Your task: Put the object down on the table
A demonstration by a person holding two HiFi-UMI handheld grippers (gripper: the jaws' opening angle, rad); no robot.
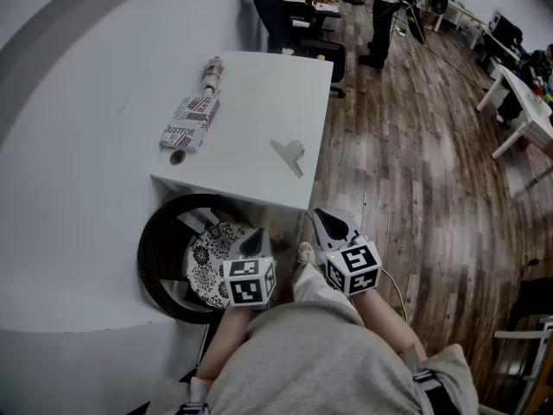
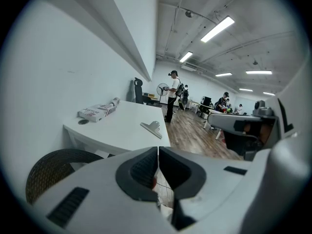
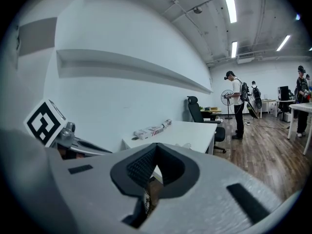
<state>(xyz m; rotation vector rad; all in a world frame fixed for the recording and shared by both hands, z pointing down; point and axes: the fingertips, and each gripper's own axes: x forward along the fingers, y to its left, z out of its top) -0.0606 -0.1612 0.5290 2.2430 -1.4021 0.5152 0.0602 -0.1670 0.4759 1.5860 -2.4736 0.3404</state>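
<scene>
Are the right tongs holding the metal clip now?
No, the right tongs are shut on nothing, and the clip lies on the white table.

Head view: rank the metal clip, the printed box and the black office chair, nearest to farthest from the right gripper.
1. The clip, on the near right part of the table, closest to the right gripper.
2. The box, at the table's left edge by the wall.
3. The office chair, beyond the table's far end.
</scene>
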